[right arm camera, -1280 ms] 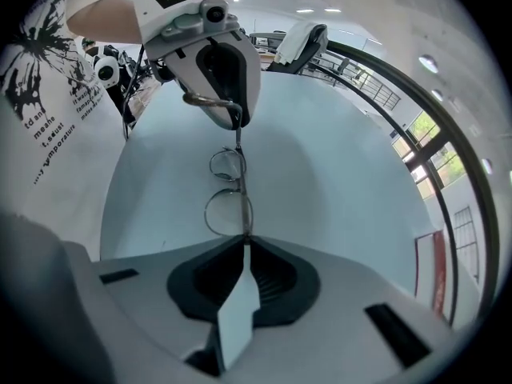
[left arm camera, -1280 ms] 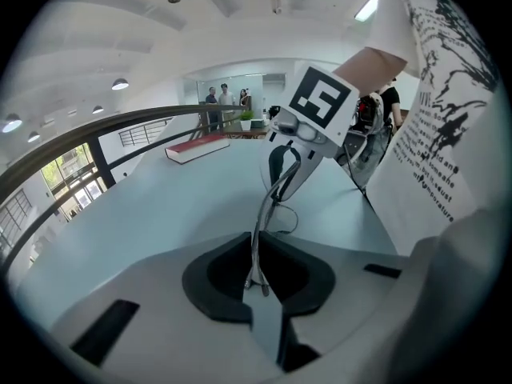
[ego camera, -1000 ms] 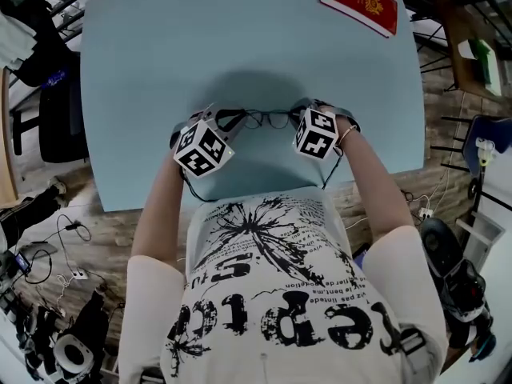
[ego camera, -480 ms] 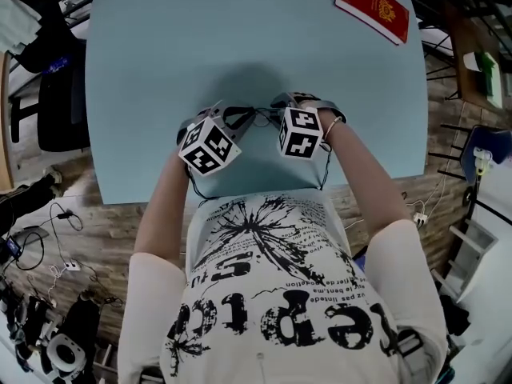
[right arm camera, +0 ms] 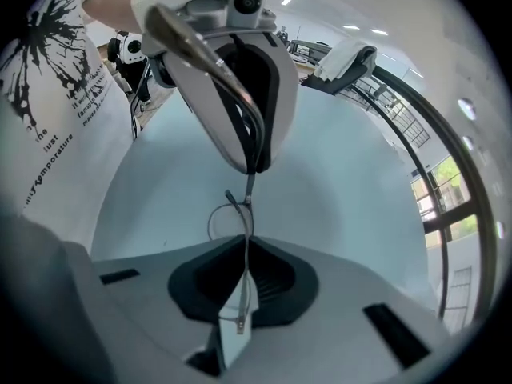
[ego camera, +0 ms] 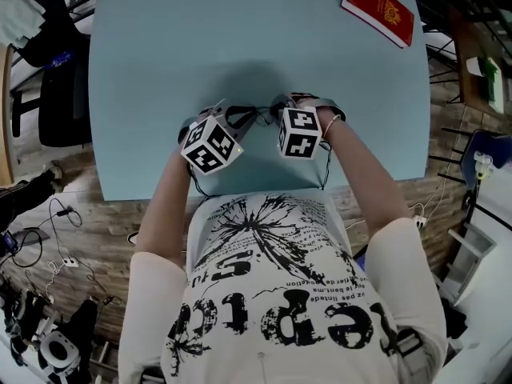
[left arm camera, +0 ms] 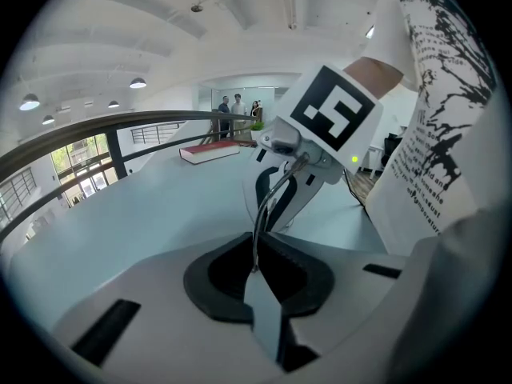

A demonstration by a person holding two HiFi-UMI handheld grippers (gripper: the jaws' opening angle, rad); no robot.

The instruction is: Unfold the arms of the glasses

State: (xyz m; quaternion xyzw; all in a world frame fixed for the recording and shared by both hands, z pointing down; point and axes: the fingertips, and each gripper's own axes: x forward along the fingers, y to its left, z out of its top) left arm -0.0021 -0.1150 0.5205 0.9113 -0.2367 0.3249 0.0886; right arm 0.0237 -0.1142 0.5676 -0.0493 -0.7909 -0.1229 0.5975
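Note:
The thin dark-wire glasses sit just above the light blue table, between my two grippers and mostly hidden by their marker cubes. My left gripper is shut on a thin wire part of the frame, which runs up toward the right gripper's body. My right gripper points steeply down. Its jaws are closing, and the pads press on a thin arm of the glasses. One lens rim shows just beyond the right jaws, below the left gripper's body.
A red book lies at the table's far right corner. The person's torso in a printed shirt stands against the near table edge. Cables and gear lie on the floor at the left, and a dark chair stands beside the table.
My right gripper has moved left, close to the left gripper. The front of the glasses, in plain sight between the cubes before, is now mostly covered. The left gripper has kept still.

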